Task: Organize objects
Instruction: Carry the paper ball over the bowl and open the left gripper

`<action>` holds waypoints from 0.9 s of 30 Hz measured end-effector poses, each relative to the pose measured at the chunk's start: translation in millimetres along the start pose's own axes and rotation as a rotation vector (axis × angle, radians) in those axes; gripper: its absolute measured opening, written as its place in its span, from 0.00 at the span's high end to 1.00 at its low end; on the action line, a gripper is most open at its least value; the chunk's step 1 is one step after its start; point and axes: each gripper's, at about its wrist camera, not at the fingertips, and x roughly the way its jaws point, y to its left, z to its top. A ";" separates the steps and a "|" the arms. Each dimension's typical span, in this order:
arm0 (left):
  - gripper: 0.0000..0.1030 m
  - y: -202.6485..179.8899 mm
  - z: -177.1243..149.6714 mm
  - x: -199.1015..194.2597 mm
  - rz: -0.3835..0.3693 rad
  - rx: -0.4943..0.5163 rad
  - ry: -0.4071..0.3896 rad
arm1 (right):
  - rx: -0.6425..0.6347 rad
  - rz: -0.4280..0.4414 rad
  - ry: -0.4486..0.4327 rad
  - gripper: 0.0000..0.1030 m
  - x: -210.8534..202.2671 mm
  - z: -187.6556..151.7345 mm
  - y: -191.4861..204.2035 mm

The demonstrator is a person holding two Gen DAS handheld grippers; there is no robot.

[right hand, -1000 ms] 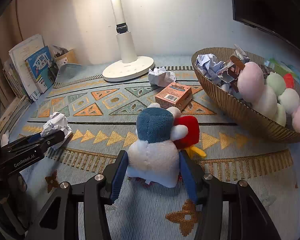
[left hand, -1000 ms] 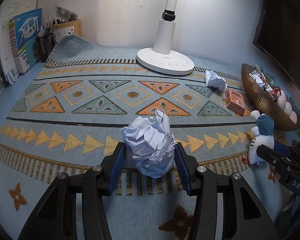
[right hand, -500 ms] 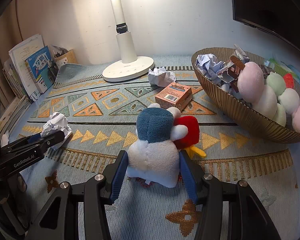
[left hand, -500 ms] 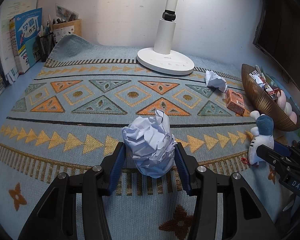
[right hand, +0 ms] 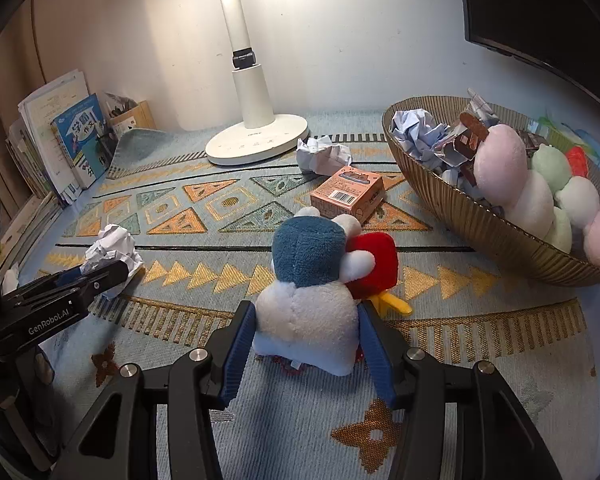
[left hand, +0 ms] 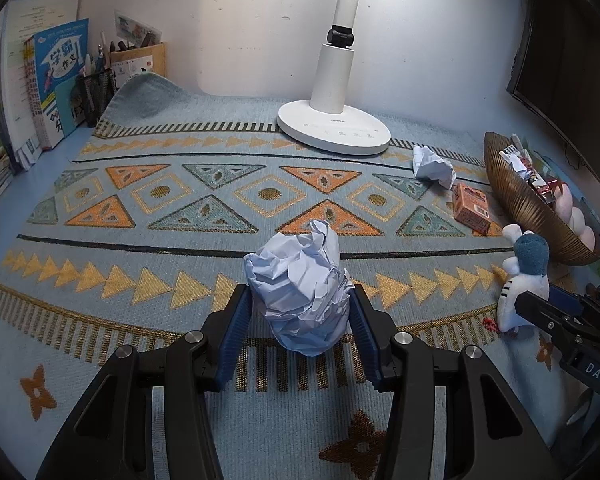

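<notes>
Nothing is shifting between the earlier frames and now: both grippers are staying where they were. The left gripper (left hand: 300, 304) is clamping the crumpled ball of pale blue-white paper (left hand: 298, 290) between its blue pads, the ball resting on the pale blue woven mat with orange and gold triangles (left hand: 180, 208). The right gripper (right hand: 306, 320) is pressing its pads against the white body of the small plush toy with a blue head and red patch (right hand: 312, 280), which is sitting upright on the same mat.

Beyond the toy, an orange cardboard box with a barcode (right hand: 348, 196) is lying beside another crumpled white paper (right hand: 322, 154), near the round base of the white desk lamp (right hand: 256, 142). The ribbed bronze oval bowl (right hand: 480, 232) is holding crumpled paper, wrappers and pastel plush balls.

The right wrist view is showing the bowl's contents clearly; the left wrist view is showing only its edge, but is giving a closer look at the upright books (left hand: 60, 80) and black mesh pen holder (left hand: 96, 94).
</notes>
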 end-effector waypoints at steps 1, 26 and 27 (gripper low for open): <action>0.55 -0.8 0.2 -1.6 -0.002 0.002 -0.009 | -0.003 0.004 -0.007 0.51 -2.1 -0.3 0.5; 0.22 -273.4 143.8 23.7 -0.366 0.333 -0.106 | 0.383 -0.099 -0.209 0.30 -100.3 128.3 -220.0; 0.22 -270.4 142.5 23.7 -0.367 0.327 -0.099 | 0.388 -0.098 -0.209 0.30 -100.8 126.5 -223.8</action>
